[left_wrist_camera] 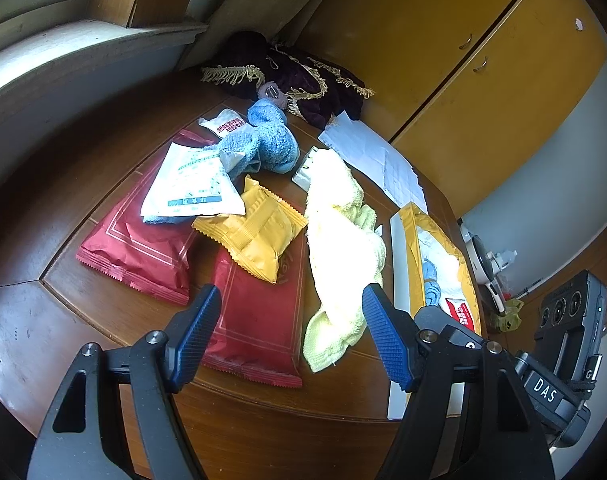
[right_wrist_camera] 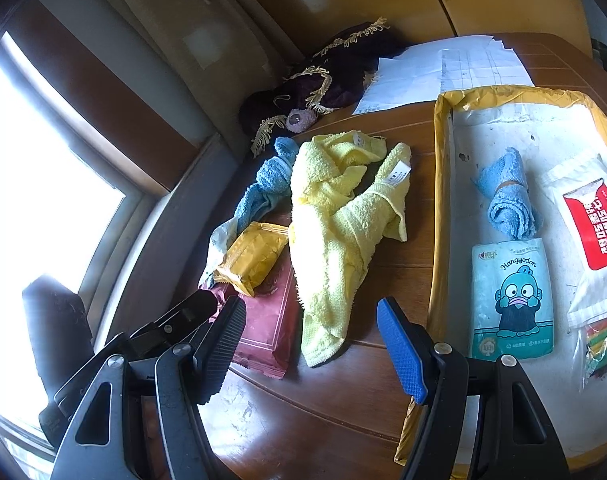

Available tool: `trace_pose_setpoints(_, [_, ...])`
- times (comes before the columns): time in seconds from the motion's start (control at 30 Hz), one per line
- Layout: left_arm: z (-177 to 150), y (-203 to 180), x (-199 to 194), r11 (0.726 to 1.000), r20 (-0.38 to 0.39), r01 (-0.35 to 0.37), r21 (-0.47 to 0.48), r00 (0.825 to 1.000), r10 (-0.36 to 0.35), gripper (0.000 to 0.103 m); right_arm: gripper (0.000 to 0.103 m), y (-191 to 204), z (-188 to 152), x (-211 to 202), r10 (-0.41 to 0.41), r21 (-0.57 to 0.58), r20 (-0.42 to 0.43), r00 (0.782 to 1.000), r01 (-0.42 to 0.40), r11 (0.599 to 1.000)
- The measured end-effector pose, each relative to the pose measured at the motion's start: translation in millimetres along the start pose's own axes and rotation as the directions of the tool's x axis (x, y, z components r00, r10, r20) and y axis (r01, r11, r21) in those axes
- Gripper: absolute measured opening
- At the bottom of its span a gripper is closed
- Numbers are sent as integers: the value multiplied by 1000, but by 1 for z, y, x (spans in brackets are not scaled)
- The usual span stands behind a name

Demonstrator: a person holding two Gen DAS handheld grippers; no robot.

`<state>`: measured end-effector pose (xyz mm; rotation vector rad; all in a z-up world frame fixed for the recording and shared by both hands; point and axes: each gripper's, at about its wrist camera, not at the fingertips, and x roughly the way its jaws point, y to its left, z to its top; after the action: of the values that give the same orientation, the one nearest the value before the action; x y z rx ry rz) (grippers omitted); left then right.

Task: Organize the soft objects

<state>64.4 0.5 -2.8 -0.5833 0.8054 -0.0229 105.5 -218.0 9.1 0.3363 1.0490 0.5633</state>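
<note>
Dark wood worktop [left_wrist_camera: 63, 208] by a bright window, yellow cupboards behind. Yellow towel [right_wrist_camera: 335, 220] lies crumpled mid-worktop, w/ blue towel [left_wrist_camera: 263, 140] and snack packets [left_wrist_camera: 255, 236] beside it; a shallow tray [right_wrist_camera: 443, 184] on the right holds a rolled blue cloth [right_wrist_camera: 507, 196]. Left gripper [left_wrist_camera: 291, 320] and right gripper [right_wrist_camera: 307, 336]: jaws wide apart, holding nothing.

My left camera looks down from the table's [left_wrist_camera: 103, 184] near edge. My right one sits close alongside. Both share the yellow towel [left_wrist_camera: 339, 240] [right_wrist_camera: 335, 216].

The yellow towel [right_wrist_camera: 335, 216] hides part of the blue towel [right_wrist_camera: 269, 184] and red packet [right_wrist_camera: 263, 320].
</note>
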Motion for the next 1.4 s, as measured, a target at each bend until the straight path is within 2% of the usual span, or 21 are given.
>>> trace_pose_setpoints(0.77, [3, 1, -3, 1000, 24, 0, 5, 1000, 0, 72, 71, 7, 8, 11, -18, -27, -9, 1000, 18, 999])
trace_pose_setpoints(0.9, [5, 8, -4, 1000, 29, -3, -13, 1000, 3, 72, 71, 17, 20, 26, -68, -67, -21, 997, 67, 996])
trace_pose_setpoints(1.1, [8, 18, -9, 1000, 46, -11, -28, 999, 13, 72, 67, 27, 47, 40, -55, -73, 16, 998, 56, 996])
trace_pose_setpoints(1.23, [8, 22, -11, 999, 47, -10, -38, 999, 12, 72, 67, 23, 76, 64, -67, -10, -35, 997, 66, 998])
trace_pose_setpoints(1.33, [8, 24, -15, 999, 60, -10, -37, 998, 13, 72, 67, 24, 88, 83, -135, -11, -57, 989, 134, 991])
trace_pose_setpoints(1.4, [7, 27, -17, 999, 63, -11, -40, 998, 13, 72, 67, 19, 94, 97, -146, 15, -75, 986, 147, 989])
